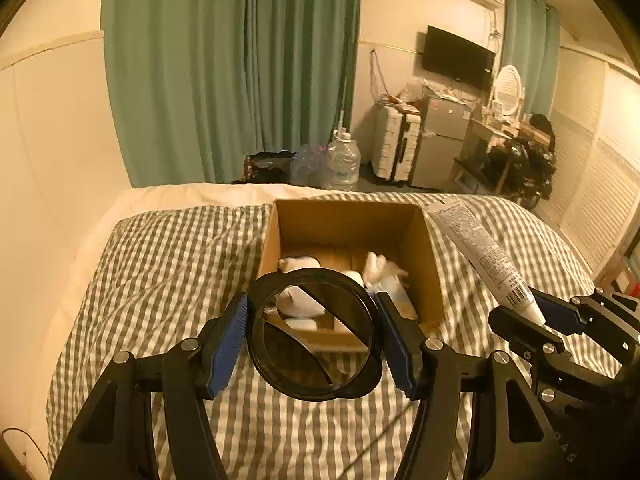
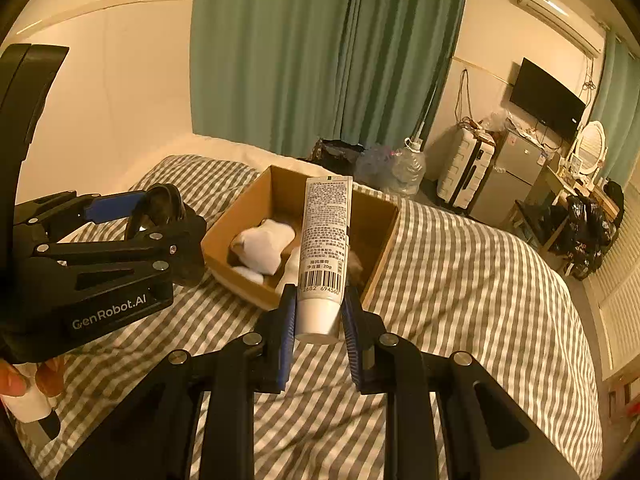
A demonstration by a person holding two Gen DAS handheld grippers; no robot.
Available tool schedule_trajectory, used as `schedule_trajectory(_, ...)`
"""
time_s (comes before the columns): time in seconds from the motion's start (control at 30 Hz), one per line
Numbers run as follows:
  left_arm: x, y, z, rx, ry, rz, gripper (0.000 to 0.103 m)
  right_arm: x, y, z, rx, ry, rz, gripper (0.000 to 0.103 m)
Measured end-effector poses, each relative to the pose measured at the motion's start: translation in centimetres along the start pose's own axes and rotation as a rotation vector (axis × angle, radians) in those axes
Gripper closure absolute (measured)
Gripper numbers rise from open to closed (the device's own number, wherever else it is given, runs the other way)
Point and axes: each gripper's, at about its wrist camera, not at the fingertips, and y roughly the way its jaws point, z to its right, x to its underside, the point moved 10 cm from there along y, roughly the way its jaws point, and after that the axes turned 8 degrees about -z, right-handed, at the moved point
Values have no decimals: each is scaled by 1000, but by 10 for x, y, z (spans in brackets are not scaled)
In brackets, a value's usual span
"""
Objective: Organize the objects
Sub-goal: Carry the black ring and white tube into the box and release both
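Reading "GenRobot.AI" on left tool [image 2: 176, 216]

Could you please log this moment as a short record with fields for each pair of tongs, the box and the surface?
left tongs: shut on a round dark lens-like disc
right tongs: shut on a white tube, cap end gripped
cardboard box: open, white items inside
surface: checked bedcover; box rests on it

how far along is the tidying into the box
Done: a few white items already lie in the box. In hand: the left tool grips a round dark lid, the right tool a white tube, both short of the box. Left: drop both in.
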Motion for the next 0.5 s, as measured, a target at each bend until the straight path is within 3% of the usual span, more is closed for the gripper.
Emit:
schedule_trajectory(0.33, -52, 50, 5, -46, 14, 20, 39, -44, 58, 15, -24, 10, -6, 82)
schedule_trajectory(0.5, -67, 91, 12, -34, 14, 9, 39, -55, 97, 31, -28, 33, -22, 82)
